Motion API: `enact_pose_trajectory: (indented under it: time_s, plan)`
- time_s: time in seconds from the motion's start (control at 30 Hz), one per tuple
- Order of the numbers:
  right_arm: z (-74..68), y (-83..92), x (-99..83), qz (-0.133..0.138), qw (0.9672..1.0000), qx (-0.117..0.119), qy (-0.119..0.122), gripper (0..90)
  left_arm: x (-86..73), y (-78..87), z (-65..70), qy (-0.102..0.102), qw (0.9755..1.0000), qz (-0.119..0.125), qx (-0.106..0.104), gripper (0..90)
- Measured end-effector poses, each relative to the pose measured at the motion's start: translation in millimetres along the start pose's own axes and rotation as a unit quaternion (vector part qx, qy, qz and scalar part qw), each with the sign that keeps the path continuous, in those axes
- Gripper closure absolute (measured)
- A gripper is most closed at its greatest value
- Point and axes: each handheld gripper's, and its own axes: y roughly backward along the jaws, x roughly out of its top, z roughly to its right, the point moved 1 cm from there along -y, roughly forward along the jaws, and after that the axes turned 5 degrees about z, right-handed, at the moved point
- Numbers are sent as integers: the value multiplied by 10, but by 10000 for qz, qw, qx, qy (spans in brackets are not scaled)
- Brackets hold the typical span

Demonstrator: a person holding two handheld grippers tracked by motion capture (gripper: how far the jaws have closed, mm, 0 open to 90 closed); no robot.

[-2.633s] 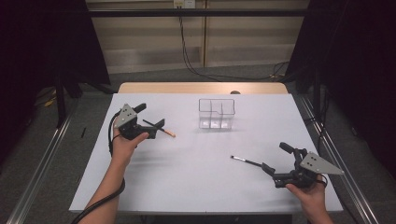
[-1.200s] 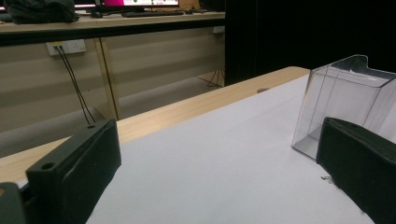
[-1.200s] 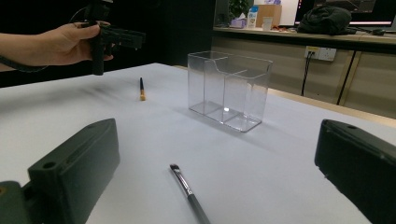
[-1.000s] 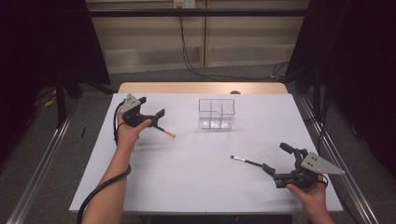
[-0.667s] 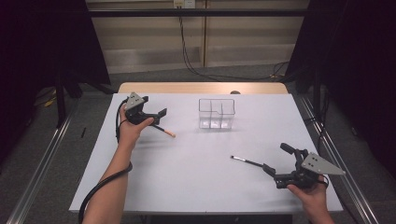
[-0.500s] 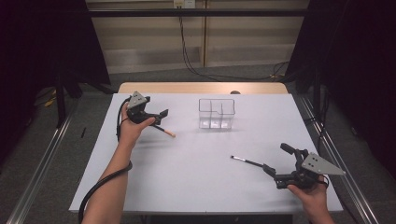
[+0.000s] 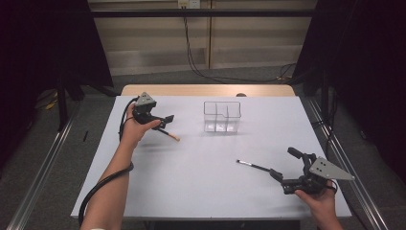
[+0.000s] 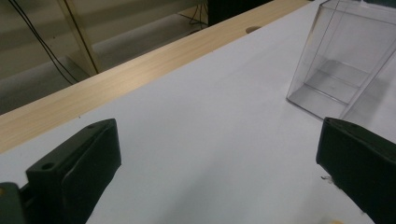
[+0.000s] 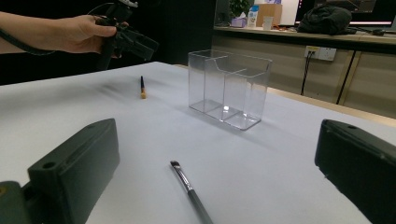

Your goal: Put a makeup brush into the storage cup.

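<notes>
- Left gripper [image 7: 165,119] is up at about ten o'clock on the white table [image 7: 201,191], jaws spread wide and nothing between them; its own view looks across bare tabletop toward the clear organiser [image 8: 345,60].
- The orange-tipped brush [image 7: 168,135] lies just below those jaws, toward four o'clock from them, close but apart. Its long axis runs ten to four, pale tip nearest the table's middle.
- Right gripper [image 7: 280,178] sits down at four o'clock, jaws also wide apart and holding nothing.
- The black brush [image 7: 253,166] lies straight ahead of it, handle end nearest the jaws, bristle end pointing away toward ten o'clock. In the right gripper view that brush [image 9: 189,189] runs up the middle between the two jaws.
- So each hand has its own brush: left is the nearer one for the orange-tipped, right for the black.
- The organiser [image 7: 221,116] stands upright at twelve o'clock from centre, compartments empty as far as I can see, well apart from both brushes.
- My call: each grab needs jaws closing across the shaft, not along it.
- Writing or brand marks: none readable on the brushes, organiser or grippers.
</notes>
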Motion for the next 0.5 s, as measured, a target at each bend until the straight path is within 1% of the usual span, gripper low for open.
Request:
enact_pose_trajectory:
  time_s: [0.07,0.1,0.13,0.17,0.2,0.27,0.37,0.4,0.47,0.5]
  plan:
    - [2,-3,-4,-22,10000,7,-14,0,-3,-10,-11,25,9999,-136,-48,0]
    - [3,-5,-5,-22,10000,7,-18,0,-3,-16,-17,-4,9997,-221,-54,0]
    - [3,-5,-5,-22,10000,7,-18,0,-5,-24,-14,8,9995,-287,-86,0]
    - [3,-5,-5,-19,10000,5,-13,0,-1,-26,-21,-60,9993,-366,-78,0]
    - [3,-5,-4,-19,10000,8,-13,0,-3,-34,-18,-17,9990,-432,-117,0]
    - [4,-5,-5,-21,10000,7,-17,0,-6,-50,-20,-56,9979,-619,-168,0]
    - [6,-5,-7,-26,10000,4,-25,0,-6,-67,-7,-135,9962,-821,-270,0]
    - [5,-5,-7,-23,10000,7,-28,0,-5,-73,-4,-132,9959,-847,-273,0]
    - [4,-6,-6,-16,10000,12,-20,0,-7,-81,-1,-76,9953,-905,-351,5]
    - [3,-6,-6,-16,10000,12,-19,0,-12,-86,-1,-97,9944,-982,-389,8]
